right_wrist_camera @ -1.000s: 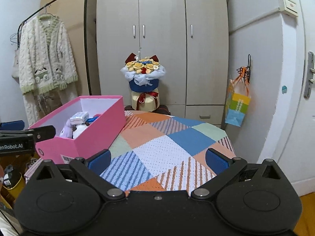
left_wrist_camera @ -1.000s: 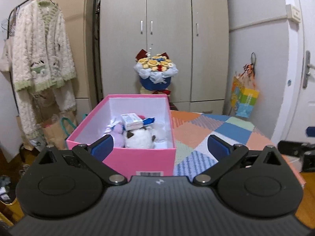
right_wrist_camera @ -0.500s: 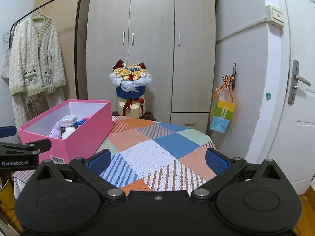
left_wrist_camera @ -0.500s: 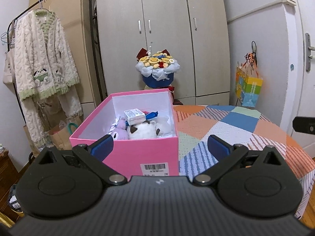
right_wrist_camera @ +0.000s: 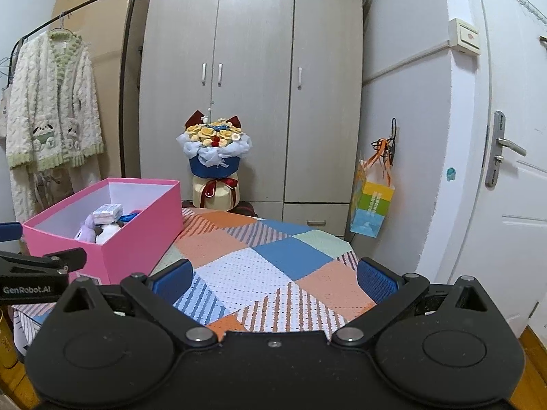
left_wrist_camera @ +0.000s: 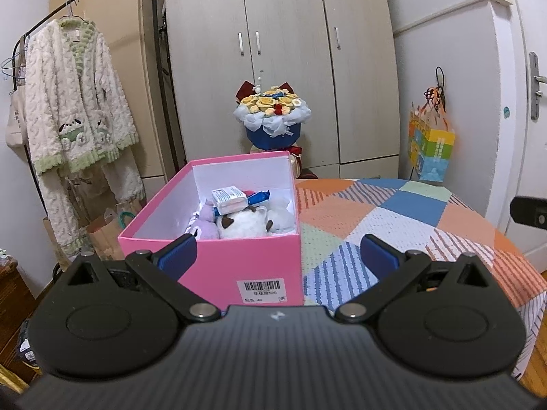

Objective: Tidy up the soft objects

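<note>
A pink box stands on the left part of a patchwork-covered table. In it lie a white plush, a purple plush, a small white packet and a blue wrapper. My left gripper is open and empty, in front of the box's near wall. My right gripper is open and empty over the table's near part, right of the box. The left gripper's body shows at the left edge of the right wrist view.
A flower bouquet stands behind the table in front of a grey wardrobe. A fluffy cardigan hangs on a rack at the left. A colourful bag hangs on the right wall beside a white door.
Both grippers have drawn back and risen from the table, so the box and cloth look farther and lower. Both stay open. Nothing in the box has moved.
</note>
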{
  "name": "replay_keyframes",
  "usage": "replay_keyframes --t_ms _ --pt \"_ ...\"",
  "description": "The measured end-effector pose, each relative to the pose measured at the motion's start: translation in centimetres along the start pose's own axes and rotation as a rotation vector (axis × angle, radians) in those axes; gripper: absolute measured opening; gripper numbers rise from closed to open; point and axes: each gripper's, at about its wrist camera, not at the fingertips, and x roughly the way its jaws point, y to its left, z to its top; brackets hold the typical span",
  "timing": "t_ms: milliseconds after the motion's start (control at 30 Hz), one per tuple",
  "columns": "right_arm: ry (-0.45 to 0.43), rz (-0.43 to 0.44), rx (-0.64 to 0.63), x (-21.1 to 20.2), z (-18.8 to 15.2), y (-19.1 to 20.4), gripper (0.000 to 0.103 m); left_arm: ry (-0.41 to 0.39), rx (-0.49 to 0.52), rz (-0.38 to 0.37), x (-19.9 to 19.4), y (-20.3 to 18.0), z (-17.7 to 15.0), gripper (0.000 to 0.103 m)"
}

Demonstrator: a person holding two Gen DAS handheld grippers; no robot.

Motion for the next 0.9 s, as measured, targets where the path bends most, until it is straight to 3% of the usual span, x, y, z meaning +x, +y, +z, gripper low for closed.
replay_keyframes --t_ms 900 --pt "0.025 -0.012 0.006 -0.13 -0.27 -0.12 0.103 0.016 -0.015 0.008 0.04 0.09 0.06 0.103"
